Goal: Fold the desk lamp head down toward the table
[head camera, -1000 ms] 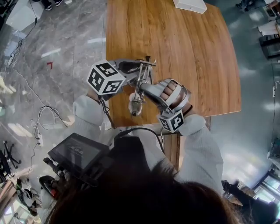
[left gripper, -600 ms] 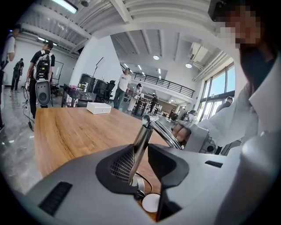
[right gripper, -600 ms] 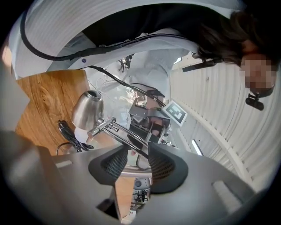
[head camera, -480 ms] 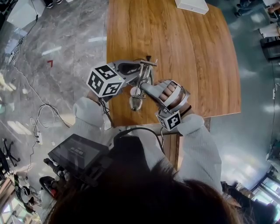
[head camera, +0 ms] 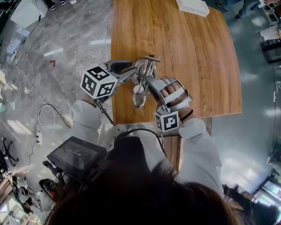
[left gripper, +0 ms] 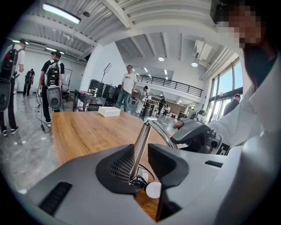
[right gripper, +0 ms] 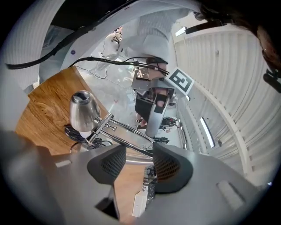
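A chrome desk lamp stands near the front left edge of the wooden table (head camera: 189,57). Its cone-shaped head (head camera: 139,100) (right gripper: 83,110) hangs low at the end of thin double rods. My left gripper (head camera: 137,71) (left gripper: 141,160) reaches in from the left. The lamp's upright stem (left gripper: 141,143) stands between its jaws, against the left pad with a gap to the right pad. My right gripper (head camera: 148,81) (right gripper: 139,156) comes from the near side. Its jaws are opening, with the lamp's arm rods (right gripper: 127,140) passing between them.
A white box (head camera: 191,5) (left gripper: 109,111) lies at the table's far end. The lamp's black cable (left gripper: 141,180) and a white ball (left gripper: 153,190) sit by its foot. Several people stand on the grey floor beyond the table. A dark tablet (head camera: 77,154) hangs at my chest.
The lamp head has shifted from the table's front edge to farther in over the wood. My right gripper moved up the picture with it; the left gripper's cube drifted left.
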`<state>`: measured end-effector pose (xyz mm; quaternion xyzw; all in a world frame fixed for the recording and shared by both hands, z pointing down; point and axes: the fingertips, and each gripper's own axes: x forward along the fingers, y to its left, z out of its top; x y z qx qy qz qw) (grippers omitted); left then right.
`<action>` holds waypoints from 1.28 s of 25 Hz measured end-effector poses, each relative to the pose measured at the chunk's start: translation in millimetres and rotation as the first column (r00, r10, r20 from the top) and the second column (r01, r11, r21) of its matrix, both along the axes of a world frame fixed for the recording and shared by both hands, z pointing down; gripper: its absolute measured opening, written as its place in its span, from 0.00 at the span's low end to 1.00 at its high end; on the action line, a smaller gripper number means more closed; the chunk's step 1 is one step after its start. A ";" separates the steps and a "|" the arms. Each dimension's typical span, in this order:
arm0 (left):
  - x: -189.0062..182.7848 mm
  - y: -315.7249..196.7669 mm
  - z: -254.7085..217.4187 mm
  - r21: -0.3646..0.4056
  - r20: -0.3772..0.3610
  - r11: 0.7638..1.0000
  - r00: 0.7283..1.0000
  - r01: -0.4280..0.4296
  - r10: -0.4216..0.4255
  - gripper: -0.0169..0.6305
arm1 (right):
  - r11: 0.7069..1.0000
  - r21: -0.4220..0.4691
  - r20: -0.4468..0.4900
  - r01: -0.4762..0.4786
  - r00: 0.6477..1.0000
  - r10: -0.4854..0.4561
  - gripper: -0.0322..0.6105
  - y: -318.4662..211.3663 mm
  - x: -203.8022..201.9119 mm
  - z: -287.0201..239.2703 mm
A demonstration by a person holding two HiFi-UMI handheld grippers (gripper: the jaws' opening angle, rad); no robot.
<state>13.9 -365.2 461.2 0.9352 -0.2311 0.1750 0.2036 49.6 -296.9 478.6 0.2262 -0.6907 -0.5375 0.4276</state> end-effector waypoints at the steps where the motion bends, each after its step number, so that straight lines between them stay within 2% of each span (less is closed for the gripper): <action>1: -1.3 1.6 -1.2 0.005 0.002 1.000 1.000 0.001 -0.001 0.18 | 1.000 -0.005 0.017 -0.017 1.000 0.017 0.30 -0.8 1.0 -1.7; 3: -1.9 1.5 -0.7 0.009 0.005 1.000 1.000 0.000 0.000 0.18 | 0.998 -0.024 0.070 -0.053 0.996 0.055 0.40 -4.1 6.7 -6.4; 7: 0.8 -6.8 -7.0 0.023 -0.011 1.000 1.000 0.006 -0.006 0.18 | 0.994 -0.061 0.139 -0.095 0.985 0.103 0.39 -5.9 23.1 -11.5; 9: 2.4 -2.6 -16.8 0.041 -0.025 0.999 1.000 -0.006 0.007 0.18 | 0.975 -0.158 0.255 -0.158 0.947 0.195 0.36 -6.1 32.0 -21.3; 10: 2.8 3.7 -23.6 0.053 -0.031 0.998 0.999 -0.016 0.018 0.18 | 0.955 -0.223 0.331 -0.195 0.906 0.263 0.35 -5.2 37.1 -30.2; 11: 3.2 10.1 -32.5 0.069 -0.039 0.997 0.999 -0.021 0.023 0.18 | 0.932 -0.283 0.407 -0.227 0.851 0.331 0.34 -4.7 42.4 -42.0; 12: 3.9 14.3 -43.7 0.090 -0.052 0.996 0.998 -0.012 0.017 0.18 | 0.911 -0.330 0.479 -0.248 0.788 0.388 0.25 -5.4 47.7 -56.2; 13: 5.1 15.5 -56.5 0.118 -0.070 0.993 0.998 0.010 -0.002 0.17 | 0.894 -0.365 0.543 -0.259 0.721 0.431 0.11 -7.2 52.5 -71.4; 14: 7.0 14.8 -69.9 0.151 -0.088 0.988 0.996 0.041 -0.028 0.13 | 0.880 -0.397 0.598 -0.260 0.654 0.463 0.05 -9.4 56.4 -85.6; 17: 11.8 16.0 -105.6 0.239 -0.130 0.959 0.984 0.153 -0.125 0.04 | 0.847 -0.487 0.708 -0.213 0.471 0.526 0.05 -12.0 60.0 -121.6; 20: 13.5 16.8 -133.1 0.287 -0.174 0.919 0.958 0.271 -0.228 0.03 | 0.839 -0.519 0.765 -0.166 0.347 0.542 0.05 -16.3 60.1 -149.6; 23: 14.6 15.4 -154.5 0.305 -0.230 0.888 0.932 0.344 -0.282 0.03 | 0.834 -0.535 0.792 -0.136 0.265 0.551 0.05 -23.5 59.8 -166.9; 26: 18.9 13.5 -162.2 0.303 -0.244 0.883 0.925 0.359 -0.292 0.03 | 0.826 -0.555 0.799 -0.101 0.209 0.563 0.05 -28.8 59.9 -176.4; 29: 24.2 13.2 -161.5 0.312 -0.226 0.884 0.931 0.347 -0.286 0.03 | 0.820 -0.567 0.801 -0.077 0.180 0.571 0.05 -30.2 60.5 -180.0; 32: 25.5 13.7 -163.3 0.312 -0.228 0.885 0.932 0.345 -0.283 0.03 | 0.817 -0.573 0.799 -0.067 0.176 0.575 0.05 -30.7 60.0 -181.9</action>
